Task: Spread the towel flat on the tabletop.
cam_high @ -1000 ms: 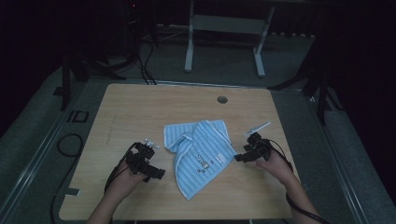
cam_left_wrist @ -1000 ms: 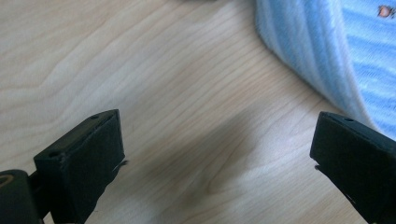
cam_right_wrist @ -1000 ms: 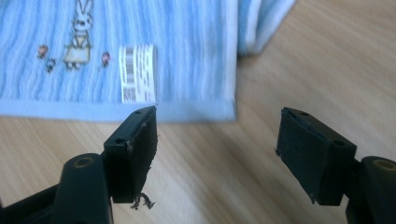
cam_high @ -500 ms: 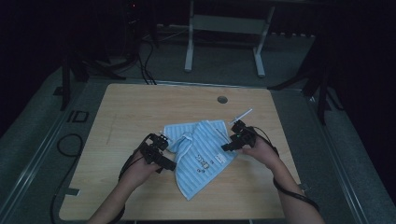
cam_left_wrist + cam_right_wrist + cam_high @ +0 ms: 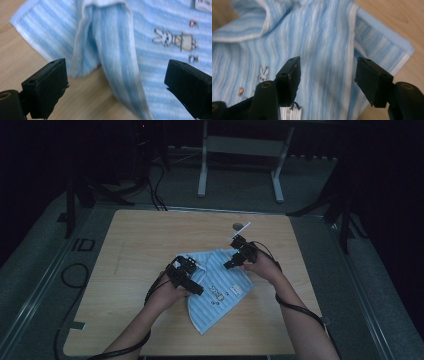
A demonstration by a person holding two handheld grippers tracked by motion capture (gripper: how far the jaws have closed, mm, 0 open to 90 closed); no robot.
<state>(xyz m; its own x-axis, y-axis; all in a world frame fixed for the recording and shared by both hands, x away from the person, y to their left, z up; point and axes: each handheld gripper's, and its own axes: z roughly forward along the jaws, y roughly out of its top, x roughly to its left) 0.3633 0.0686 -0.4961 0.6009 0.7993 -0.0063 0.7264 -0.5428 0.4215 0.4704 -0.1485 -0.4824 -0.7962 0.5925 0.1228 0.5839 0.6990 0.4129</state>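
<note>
A light-blue striped cloth [image 5: 220, 287] with a small rabbit print [image 5: 172, 41] lies rumpled on the wooden table [image 5: 145, 240]. My left gripper [image 5: 196, 287] hovers over the cloth's left side. In the left gripper view [image 5: 116, 68] its jaws stand wide open, with a folded-over strip of the cloth [image 5: 117, 50] lying below and between them. My right gripper [image 5: 228, 265] is over the cloth's upper right part. In the right gripper view [image 5: 328, 66] its jaws have just been closing and are still apart. They straddle the cloth's white-edged hem [image 5: 350, 50] without pressing it.
A round grommet hole [image 5: 237, 226] sits near the table's far edge, just behind my right hand. A white table frame [image 5: 202, 165] stands on the floor beyond the table. Cables [image 5: 70, 272] loop on the floor at the left.
Both hands have moved inward onto the cloth: the left one rightward, the right one leftward and a little farther back. The cloth has stayed where it was.
</note>
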